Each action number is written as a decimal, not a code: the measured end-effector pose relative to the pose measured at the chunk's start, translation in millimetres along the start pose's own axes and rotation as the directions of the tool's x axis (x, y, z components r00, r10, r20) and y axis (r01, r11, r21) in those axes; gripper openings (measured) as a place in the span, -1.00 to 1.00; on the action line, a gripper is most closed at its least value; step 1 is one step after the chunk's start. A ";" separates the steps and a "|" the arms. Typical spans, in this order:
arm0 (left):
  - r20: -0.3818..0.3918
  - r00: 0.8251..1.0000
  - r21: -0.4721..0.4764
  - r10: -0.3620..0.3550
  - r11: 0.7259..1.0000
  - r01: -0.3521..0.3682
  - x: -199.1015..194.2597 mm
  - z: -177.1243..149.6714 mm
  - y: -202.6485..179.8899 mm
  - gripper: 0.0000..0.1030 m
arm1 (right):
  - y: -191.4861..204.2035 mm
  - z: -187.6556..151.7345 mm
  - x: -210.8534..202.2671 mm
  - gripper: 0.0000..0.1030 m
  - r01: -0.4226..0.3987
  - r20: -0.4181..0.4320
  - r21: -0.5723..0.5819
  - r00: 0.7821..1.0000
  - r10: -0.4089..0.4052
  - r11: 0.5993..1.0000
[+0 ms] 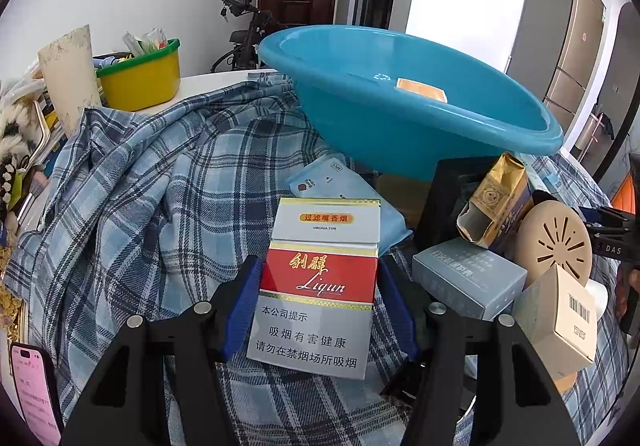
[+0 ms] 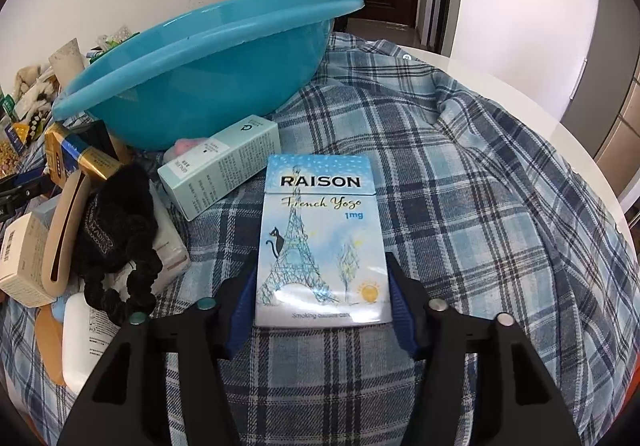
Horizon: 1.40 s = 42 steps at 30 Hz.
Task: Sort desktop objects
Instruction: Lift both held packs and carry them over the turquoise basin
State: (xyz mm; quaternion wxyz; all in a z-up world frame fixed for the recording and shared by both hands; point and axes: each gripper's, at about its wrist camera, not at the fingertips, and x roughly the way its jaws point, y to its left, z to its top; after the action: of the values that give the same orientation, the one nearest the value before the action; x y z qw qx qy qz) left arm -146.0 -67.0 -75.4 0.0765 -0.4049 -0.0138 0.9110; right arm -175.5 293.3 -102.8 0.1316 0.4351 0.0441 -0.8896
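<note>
Partly basin-hidden: pale blue pouch (image 1: pixel 320 181).

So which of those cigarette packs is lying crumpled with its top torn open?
The gold pack, lying open-ended beside the basin; the red and blue packs are intact.

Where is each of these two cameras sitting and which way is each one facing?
Left wrist view: sits on the left claw, looking forward and down along its blue pads, which clamp a red Liqun cigarette pack over the plaid shirt; the other claw's black tip shows at the right edge.
Right wrist view: sits on the right claw, looking forward and down at the blue Raison pack it clamps.
Shared: the blue basin, plaid shirt, gold box, wooden door.
</note>
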 end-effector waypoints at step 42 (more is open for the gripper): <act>0.239 0.970 0.032 -0.049 0.999 0.043 -87.1 78.4 -41.3 0.19 | 61.5 86.3 -81.1 0.08 -0.115 0.311 -0.067 0.941 0.131 0.991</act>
State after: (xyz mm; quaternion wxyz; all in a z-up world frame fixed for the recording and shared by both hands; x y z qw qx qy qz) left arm -141.2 -36.4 45.0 0.1008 -0.2907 -0.0204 0.9513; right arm -176.9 233.4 16.4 0.2027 0.2863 0.0168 -0.9363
